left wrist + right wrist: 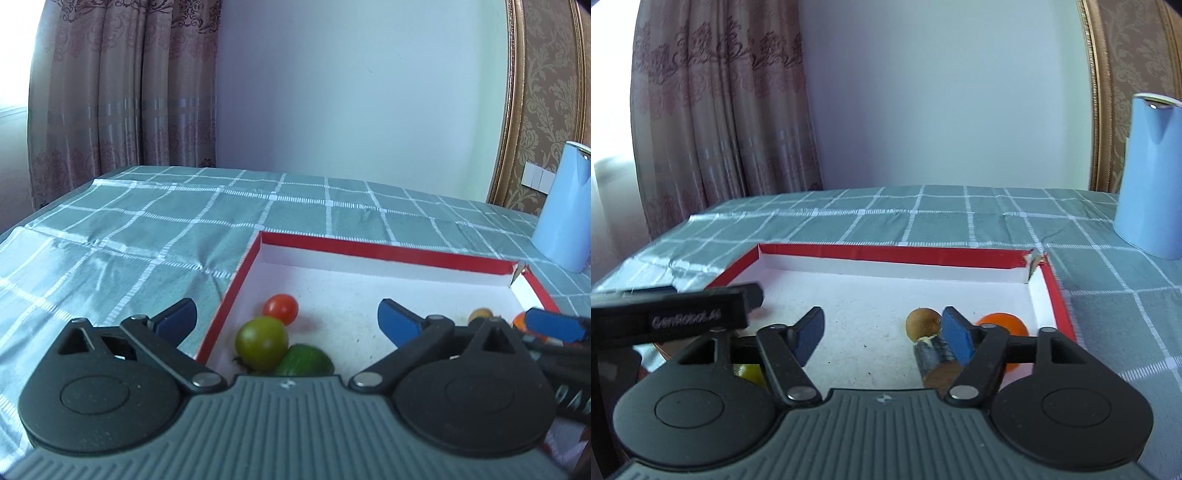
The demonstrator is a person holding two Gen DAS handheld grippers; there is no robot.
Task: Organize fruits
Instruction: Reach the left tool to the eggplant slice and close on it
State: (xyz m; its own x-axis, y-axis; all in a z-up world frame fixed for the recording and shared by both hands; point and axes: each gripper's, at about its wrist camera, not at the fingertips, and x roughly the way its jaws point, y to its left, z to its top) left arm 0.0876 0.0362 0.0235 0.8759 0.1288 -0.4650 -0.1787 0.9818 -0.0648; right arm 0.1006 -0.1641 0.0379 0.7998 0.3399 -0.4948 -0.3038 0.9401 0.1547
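A shallow white box with a red rim (369,251) lies on the checked cloth. In its near left corner sit a red tomato (280,308), a green tomato (261,343) and a green fruit (304,362). My left gripper (290,321) hangs open above them, astride the box's left wall, touching none. My right gripper (882,336) is open over the box floor (886,295) with nothing between its pads. Beside its right pad lie a brown round fruit (921,323), an orange (1001,321) and a dark grey-brown long piece (936,360).
A light blue jug (1148,177) stands on the cloth right of the box. The left gripper's black finger (701,314) reaches into the right wrist view from the left. Curtain and wall stand behind the table's far edge. Checked cloth (147,229) spreads left of the box.
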